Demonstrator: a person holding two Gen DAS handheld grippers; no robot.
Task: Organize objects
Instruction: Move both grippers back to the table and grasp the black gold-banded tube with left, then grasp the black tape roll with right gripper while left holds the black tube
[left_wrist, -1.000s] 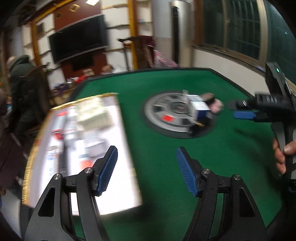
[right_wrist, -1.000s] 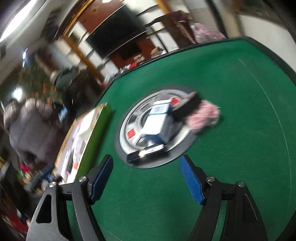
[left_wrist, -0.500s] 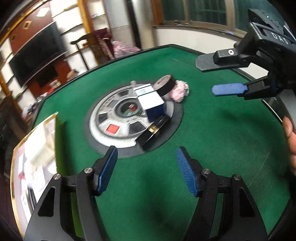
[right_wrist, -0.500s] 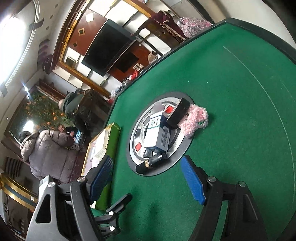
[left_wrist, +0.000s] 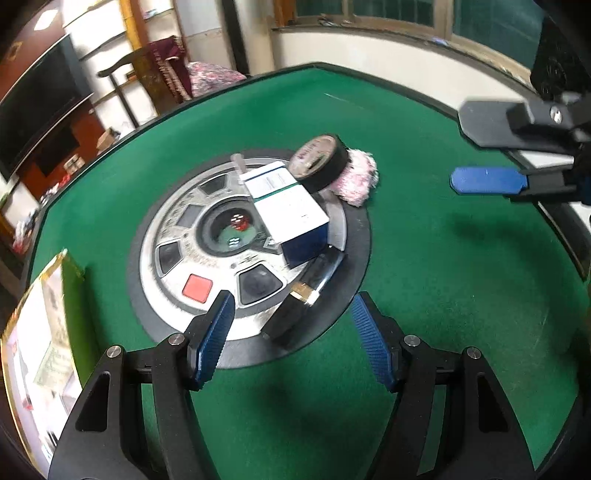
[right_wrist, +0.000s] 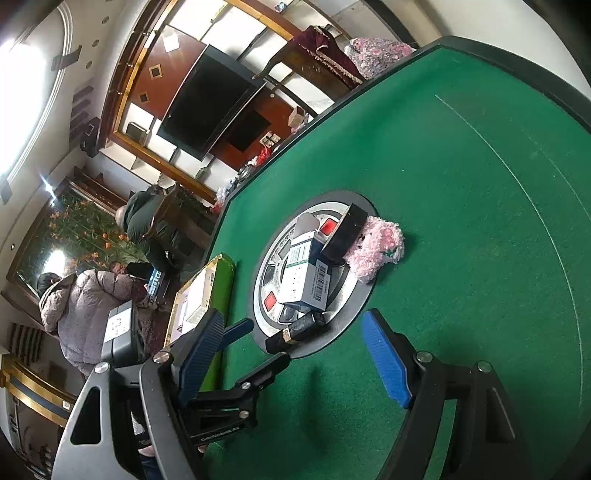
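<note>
On the green felt worktop (left_wrist: 424, 266) the clutter sits on the round silver hub (left_wrist: 207, 266) at its centre: a white and blue box (left_wrist: 291, 210) lies across the hub, a black round tin (left_wrist: 319, 162) leans on the box's far end, a pink fluffy thing (left_wrist: 356, 179) touches the tin on the felt, and a black tube with a gold band (left_wrist: 304, 295) lies on the hub's near rim. A flat printed box (left_wrist: 40, 354) lies by the worktop's left edge. The left tool (left_wrist: 291, 339) hangs released just short of the tube, gripping nothing. The right tool (right_wrist: 291, 358) also gapes empty. Only the right view shows seated people (right_wrist: 85, 302) and a dark television (right_wrist: 207, 99) beyond the worktop
</note>
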